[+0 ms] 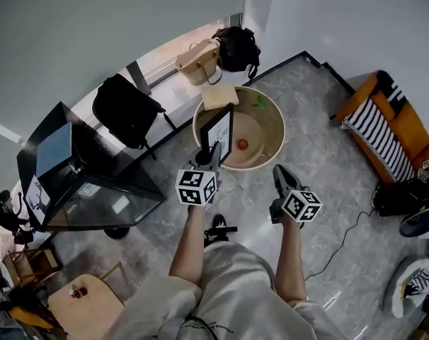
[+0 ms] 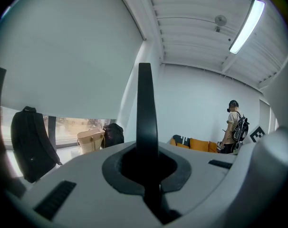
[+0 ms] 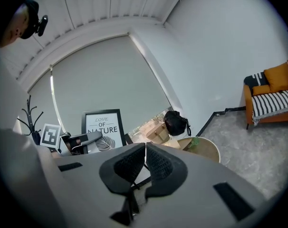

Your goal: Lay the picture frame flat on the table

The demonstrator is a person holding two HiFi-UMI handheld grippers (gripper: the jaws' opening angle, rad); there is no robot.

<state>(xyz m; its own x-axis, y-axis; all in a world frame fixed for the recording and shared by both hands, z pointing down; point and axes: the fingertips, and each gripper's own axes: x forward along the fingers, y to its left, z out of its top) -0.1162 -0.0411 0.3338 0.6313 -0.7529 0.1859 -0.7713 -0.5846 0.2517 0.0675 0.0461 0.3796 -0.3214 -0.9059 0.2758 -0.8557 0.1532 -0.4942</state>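
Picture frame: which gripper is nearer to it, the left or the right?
Left. The left gripper has its jaws shut on the picture frame, held upright. The right gripper is apart from it, to its right in the head view, jaws together, empty.

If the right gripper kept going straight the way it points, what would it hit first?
Probably the round wooden table: the right gripper, shut and empty, aims slightly downward toward its near rim. Depth is unclear, so it might pass over toward the beige bag beyond.
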